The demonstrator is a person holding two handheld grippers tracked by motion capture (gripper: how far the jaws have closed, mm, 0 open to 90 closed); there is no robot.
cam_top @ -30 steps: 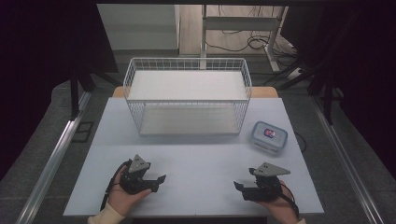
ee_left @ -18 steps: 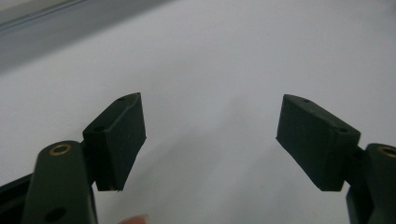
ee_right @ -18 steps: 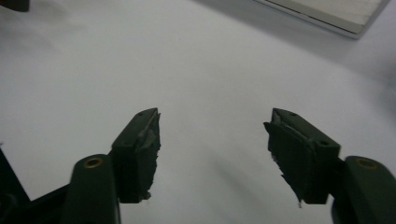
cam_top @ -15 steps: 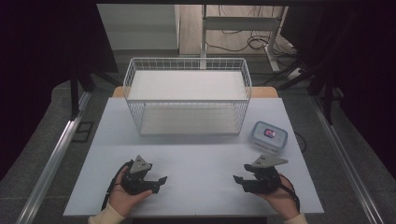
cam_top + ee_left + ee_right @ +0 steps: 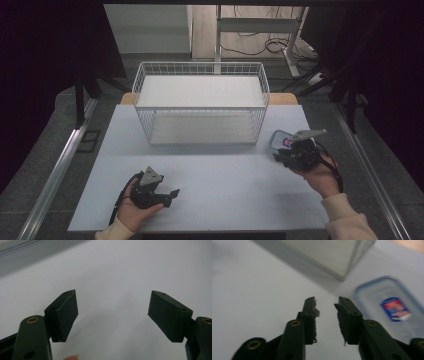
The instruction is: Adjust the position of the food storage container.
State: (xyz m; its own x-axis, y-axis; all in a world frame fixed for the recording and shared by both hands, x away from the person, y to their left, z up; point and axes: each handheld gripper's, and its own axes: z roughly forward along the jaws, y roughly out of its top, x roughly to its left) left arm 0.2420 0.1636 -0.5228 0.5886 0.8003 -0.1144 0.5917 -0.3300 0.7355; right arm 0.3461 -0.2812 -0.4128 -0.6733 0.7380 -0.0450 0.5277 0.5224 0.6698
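Right tongs point(image 5: 327, 306), jaws just closing to a narrow empty gap, near the clear blue-rimmed lidded plastic box point(image 5: 393, 307) on the white counter point(image 5: 210, 170) beside the white wire basket point(image 5: 200, 107). Best reopen wide, straddle the box squarely. Left tongs point(image 5: 112, 312) wide open, empty.

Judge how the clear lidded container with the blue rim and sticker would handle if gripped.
The container looks like rigid plastic, so probably stiff. It seems see-through with nothing obvious inside, so likely light. Its low, flat, glossy lid may be slippery but is unlikely to roll.
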